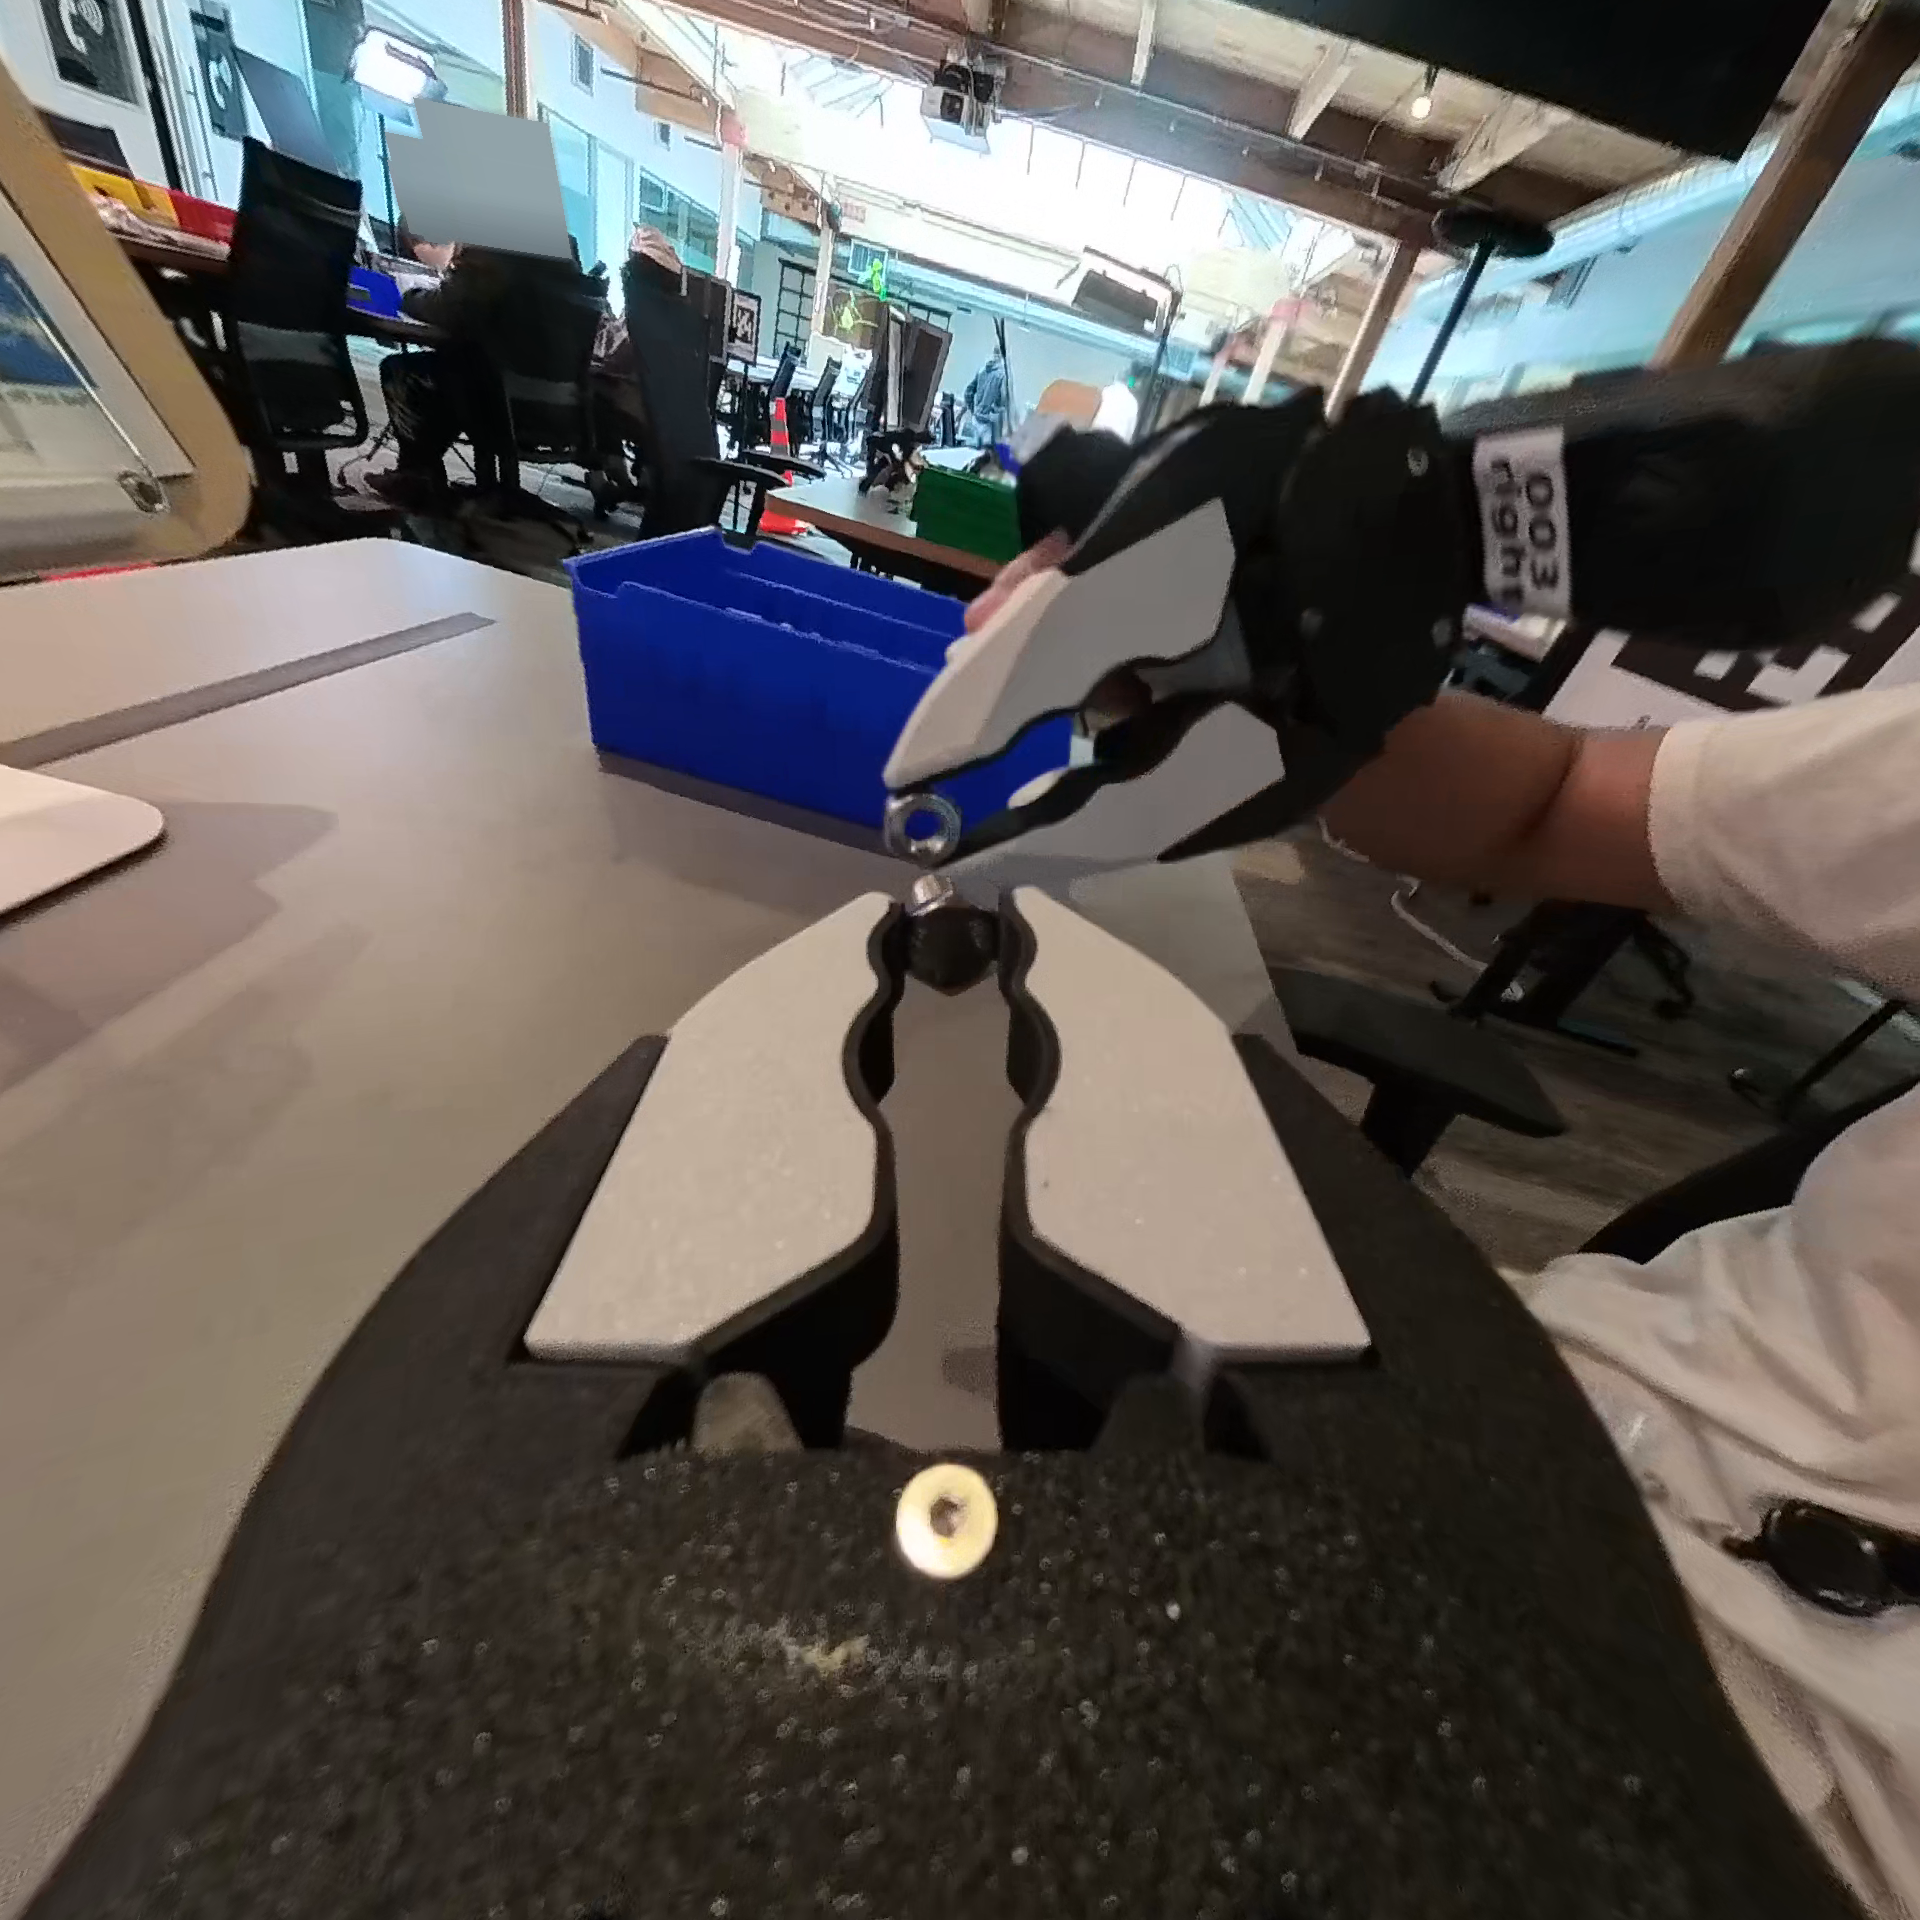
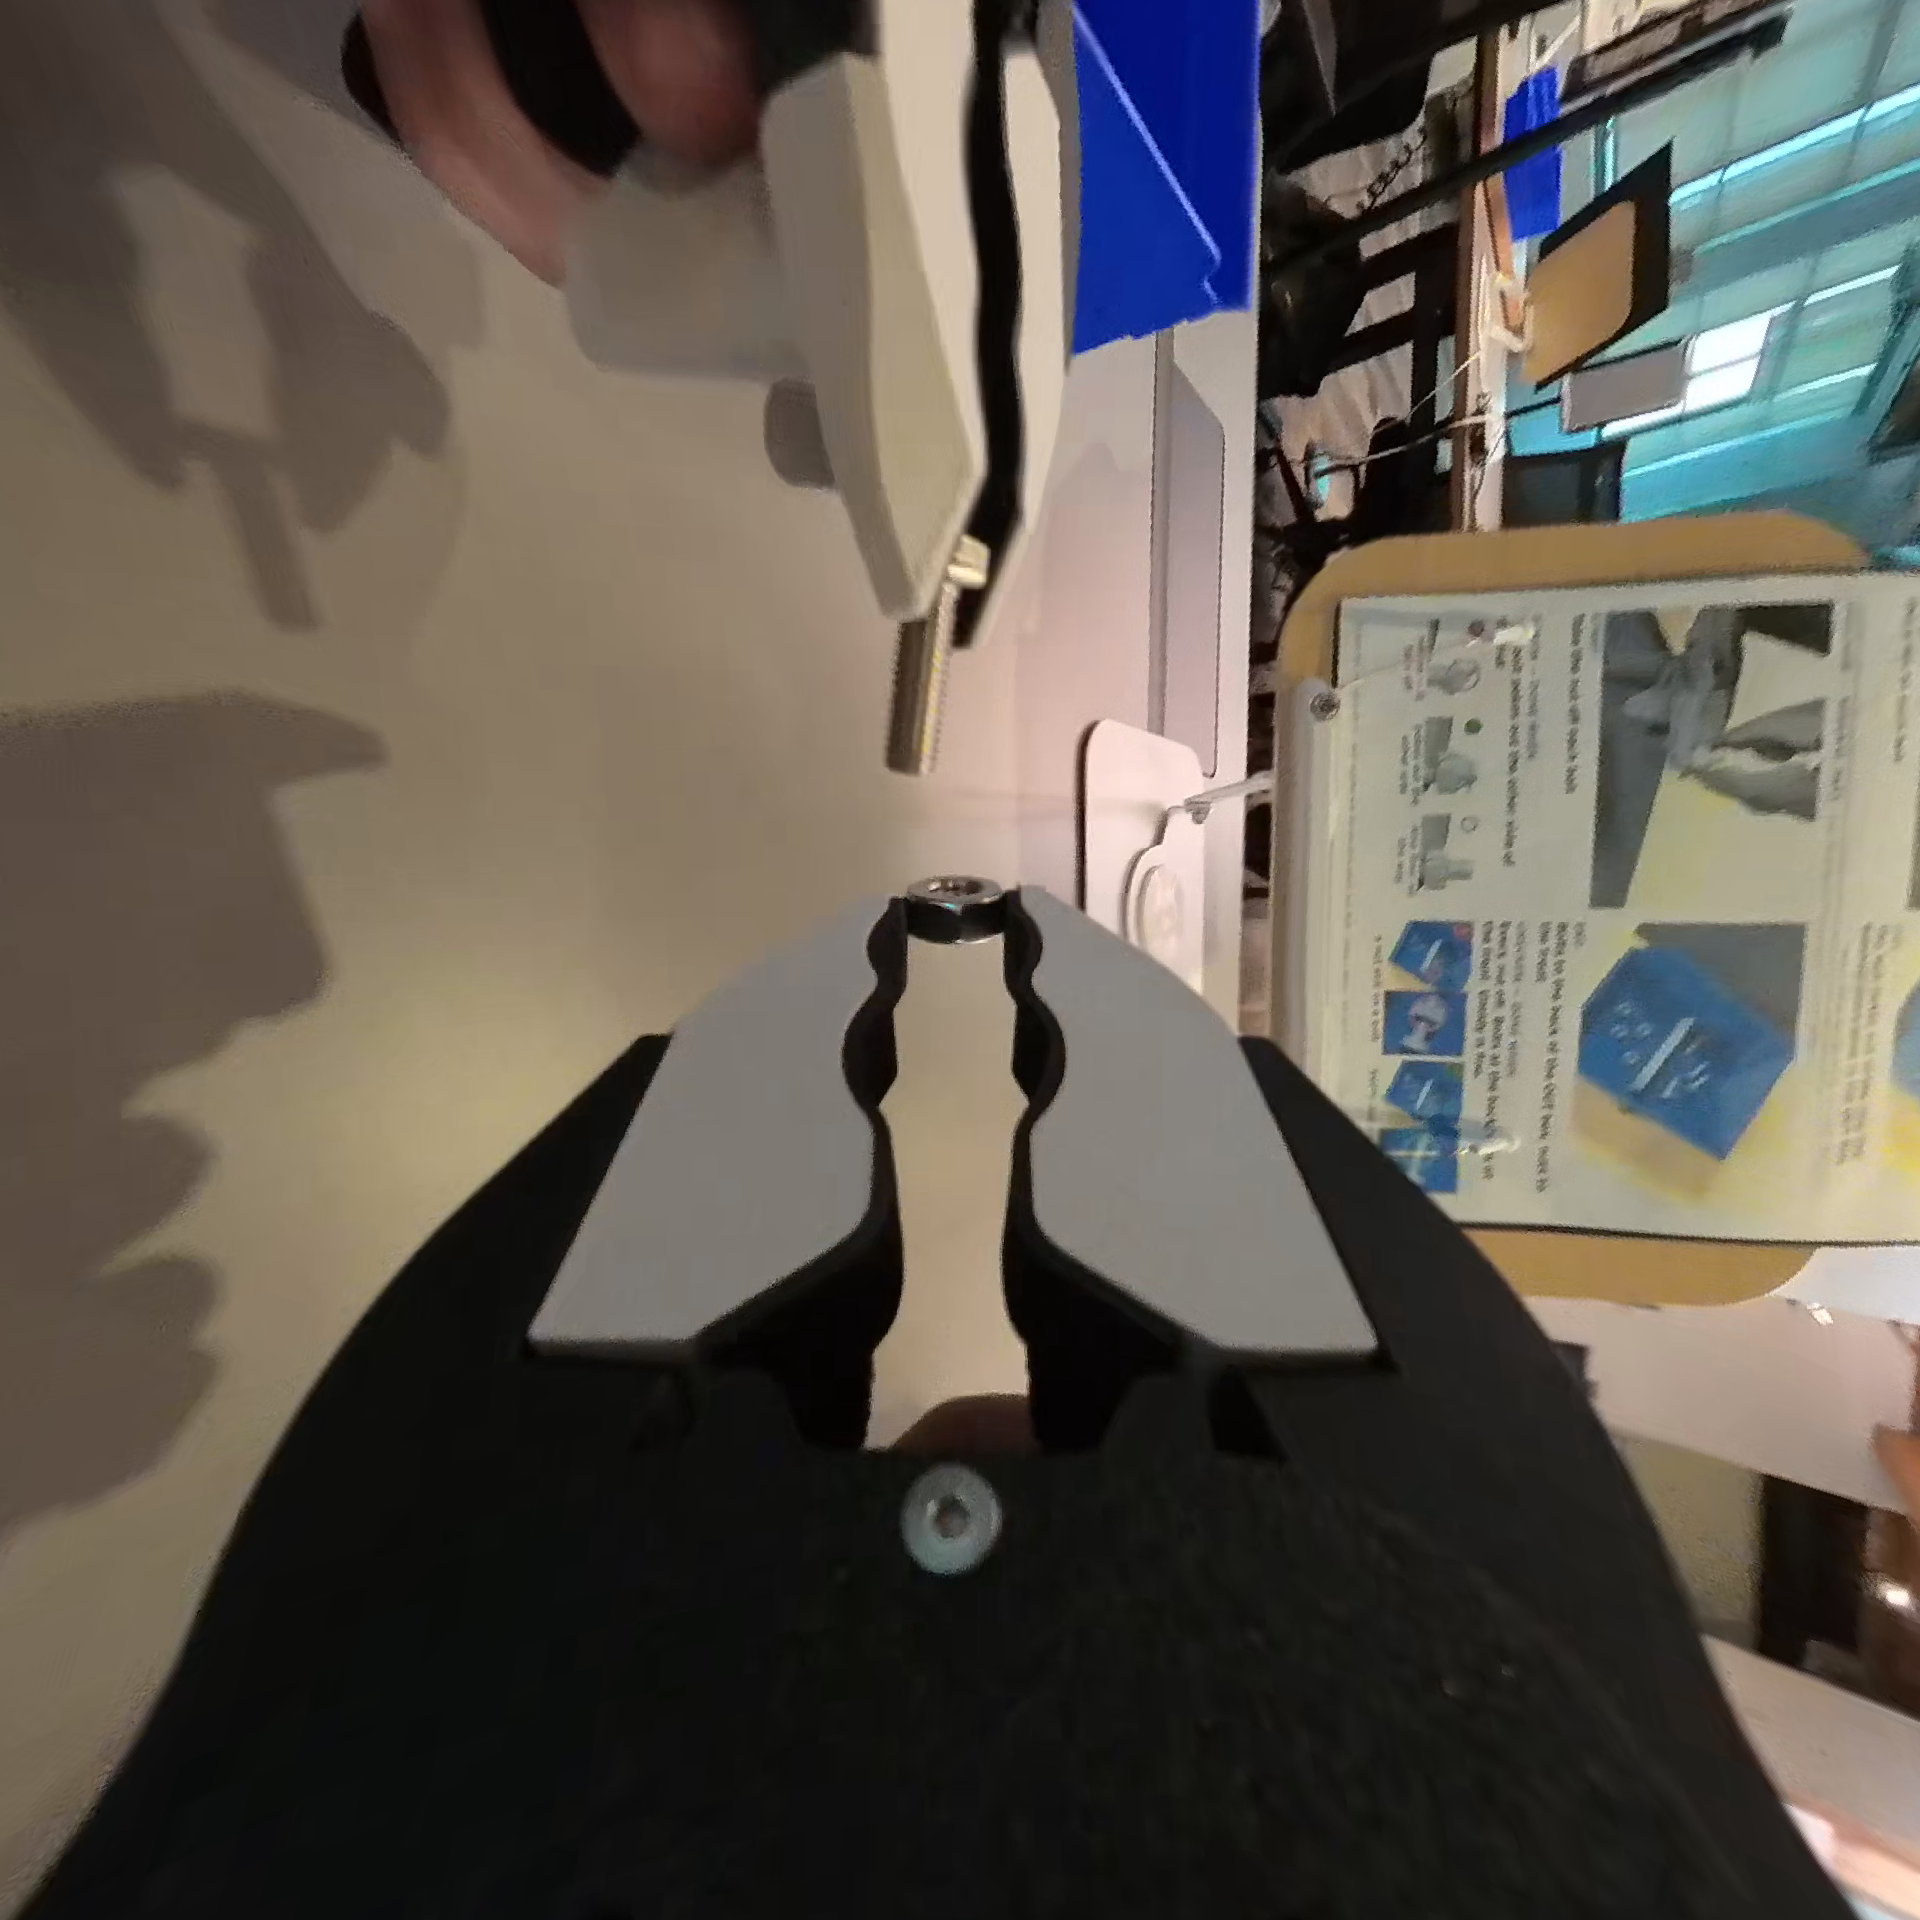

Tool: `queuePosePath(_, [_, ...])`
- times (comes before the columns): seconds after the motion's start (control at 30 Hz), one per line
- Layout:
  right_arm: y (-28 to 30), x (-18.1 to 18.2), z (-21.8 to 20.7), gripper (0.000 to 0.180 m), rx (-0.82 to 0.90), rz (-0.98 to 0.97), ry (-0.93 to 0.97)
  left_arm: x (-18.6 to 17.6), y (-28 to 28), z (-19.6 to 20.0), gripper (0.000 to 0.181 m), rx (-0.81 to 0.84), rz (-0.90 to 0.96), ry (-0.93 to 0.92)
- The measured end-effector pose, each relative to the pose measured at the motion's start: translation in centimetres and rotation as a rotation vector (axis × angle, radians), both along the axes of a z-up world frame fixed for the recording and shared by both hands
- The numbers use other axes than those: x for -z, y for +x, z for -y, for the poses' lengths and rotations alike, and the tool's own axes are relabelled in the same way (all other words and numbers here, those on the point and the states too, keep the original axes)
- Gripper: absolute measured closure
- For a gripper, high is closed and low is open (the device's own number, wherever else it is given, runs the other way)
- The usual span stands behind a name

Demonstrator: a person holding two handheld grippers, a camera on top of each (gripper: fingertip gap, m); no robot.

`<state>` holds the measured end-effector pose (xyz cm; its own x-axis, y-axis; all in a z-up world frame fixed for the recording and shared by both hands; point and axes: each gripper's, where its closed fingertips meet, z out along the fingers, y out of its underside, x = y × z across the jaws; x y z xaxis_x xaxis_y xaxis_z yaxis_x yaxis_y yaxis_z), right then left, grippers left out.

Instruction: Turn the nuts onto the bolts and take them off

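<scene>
My left gripper (image 1: pixel 948 920) is shut on a silver bolt (image 1: pixel 940 935) by its head, and the threaded end points away from me. My right gripper (image 1: pixel 925 821) comes in from the right, shut on a silver hex nut (image 1: pixel 923 824), held just above and apart from the bolt's tip. In the right wrist view my right gripper (image 2: pixel 954 914) pinches the nut (image 2: pixel 952 911) at its fingertips. The left gripper (image 2: pixel 951 592) hangs above it, with the bolt (image 2: pixel 920 686) sticking out from its tips toward the nut.
A blue plastic bin (image 1: pixel 769 675) stands on the grey table (image 1: pixel 364 935) behind the grippers. A white stand base (image 1: pixel 62 831) sits at the left. An instruction sheet on a board (image 2: pixel 1621 914) stands at the table's edge. A person's sleeve (image 1: pixel 1787 831) is at the right. Left tips to right tips: about 5 centimetres.
</scene>
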<state>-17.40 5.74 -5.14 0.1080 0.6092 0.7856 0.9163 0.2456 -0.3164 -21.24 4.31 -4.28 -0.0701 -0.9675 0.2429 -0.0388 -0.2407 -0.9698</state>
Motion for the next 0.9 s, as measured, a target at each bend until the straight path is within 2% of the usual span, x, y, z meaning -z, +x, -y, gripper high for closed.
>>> queuePosePath(0.17, [-1.1,-1.7,-0.3,0.163,0.002,-0.004,0.277,-0.8,-0.2,-0.3,0.164,0.023,0.072,-0.114])
queuePosePath(0.4, [-2.4,-2.2,-0.5,0.163,0.038,-0.007,0.425,-1.3,-0.6,-0.5,0.164,0.028,0.107,-0.149])
queuePosePath(0.9, [-2.9,-1.7,-0.2,0.163,0.052,-0.001,0.462,-1.6,-1.0,-1.0,0.164,0.02,0.119,-0.158])
